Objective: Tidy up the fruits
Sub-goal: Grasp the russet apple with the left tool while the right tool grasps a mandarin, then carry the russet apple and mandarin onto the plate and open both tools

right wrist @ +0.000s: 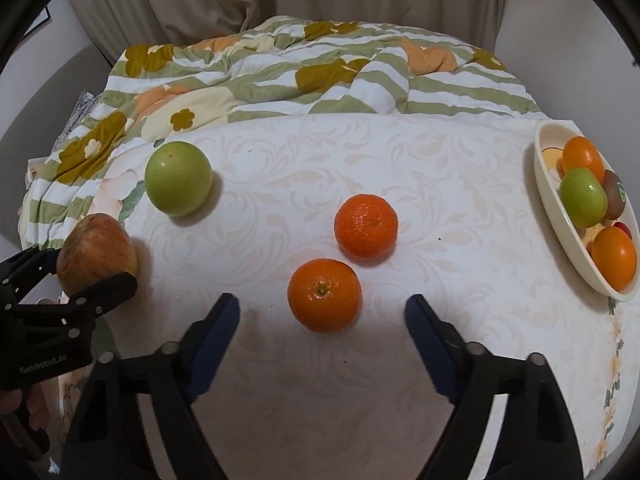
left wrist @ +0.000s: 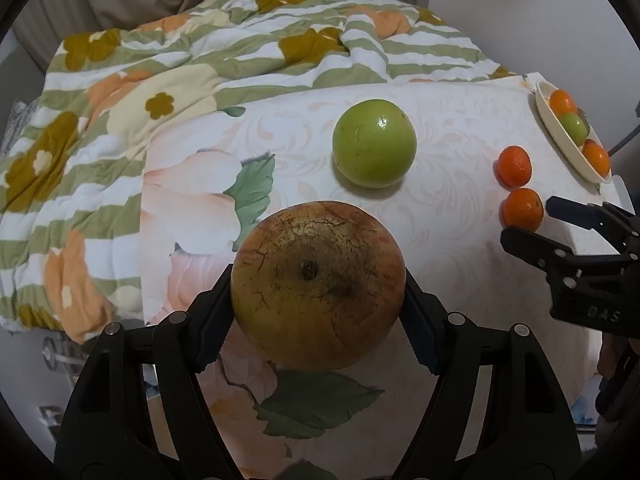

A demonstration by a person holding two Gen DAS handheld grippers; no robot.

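My left gripper (left wrist: 319, 312) is shut on a large russet red-yellow apple (left wrist: 318, 286), which also shows at the left of the right wrist view (right wrist: 96, 254). A green apple (left wrist: 374, 143) lies on the white cloth beyond it. Two mandarins (left wrist: 514, 165) (left wrist: 523, 208) lie to the right. My right gripper (right wrist: 322, 322) is open and empty, its jaws on either side of the near mandarin (right wrist: 324, 295), just behind it. The far mandarin (right wrist: 366, 226) lies beyond. A cream bowl (right wrist: 560, 216) at the right edge holds oranges, a green apple and a kiwi.
A striped floral quilt (right wrist: 300, 68) is bunched along the back of the surface. Curtains hang behind it. The cloth's right edge drops off beside the bowl (left wrist: 560, 136). The right gripper shows at the right of the left wrist view (left wrist: 532, 220).
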